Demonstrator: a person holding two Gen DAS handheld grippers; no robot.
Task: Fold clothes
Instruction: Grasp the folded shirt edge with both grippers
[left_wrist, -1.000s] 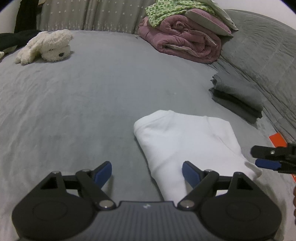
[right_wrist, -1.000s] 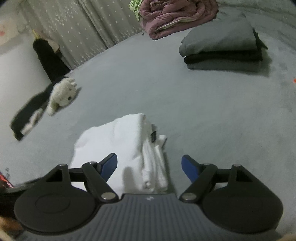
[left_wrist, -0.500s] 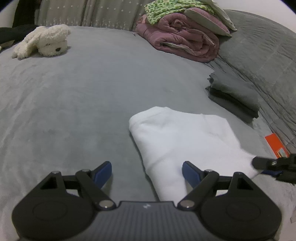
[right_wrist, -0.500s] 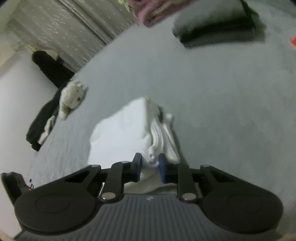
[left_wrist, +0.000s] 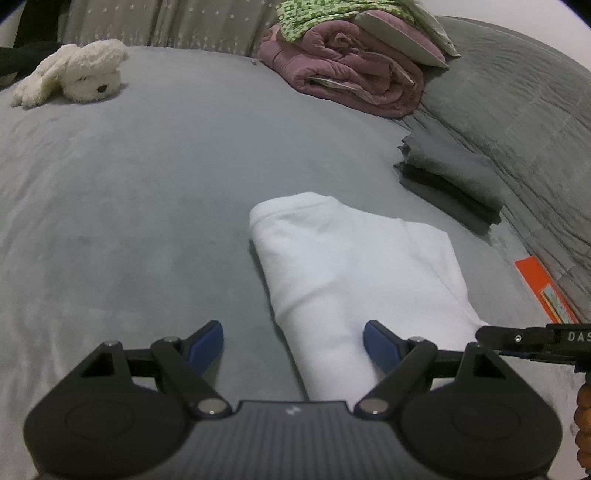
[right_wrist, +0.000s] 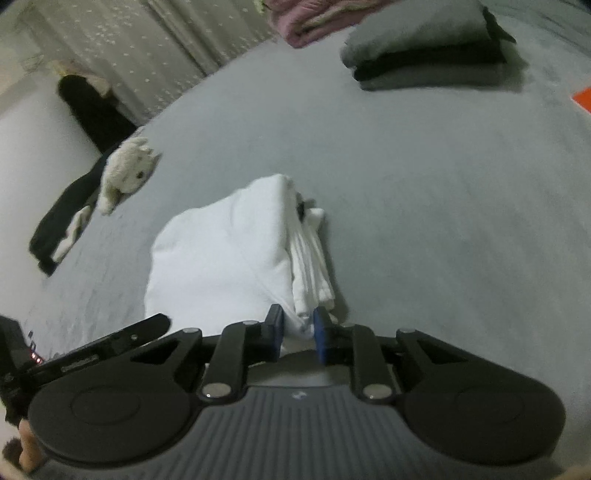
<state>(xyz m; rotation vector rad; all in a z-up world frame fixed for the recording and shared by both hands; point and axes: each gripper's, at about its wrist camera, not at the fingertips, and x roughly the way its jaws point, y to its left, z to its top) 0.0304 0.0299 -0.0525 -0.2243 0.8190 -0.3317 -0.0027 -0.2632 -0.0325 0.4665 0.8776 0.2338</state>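
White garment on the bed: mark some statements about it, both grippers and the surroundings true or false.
1. The right gripper is shut on the white garment. True.
2. The left gripper is clamping the garment. False: it is open, one finger on each side of the garment's near end.
3. A white plush toy lies on the bed. True.
4. The folded dark clothes sit on top of the white garment. False: they lie apart from it.

The right gripper (left_wrist: 491, 334) is cut off by the left-wrist view's edge.
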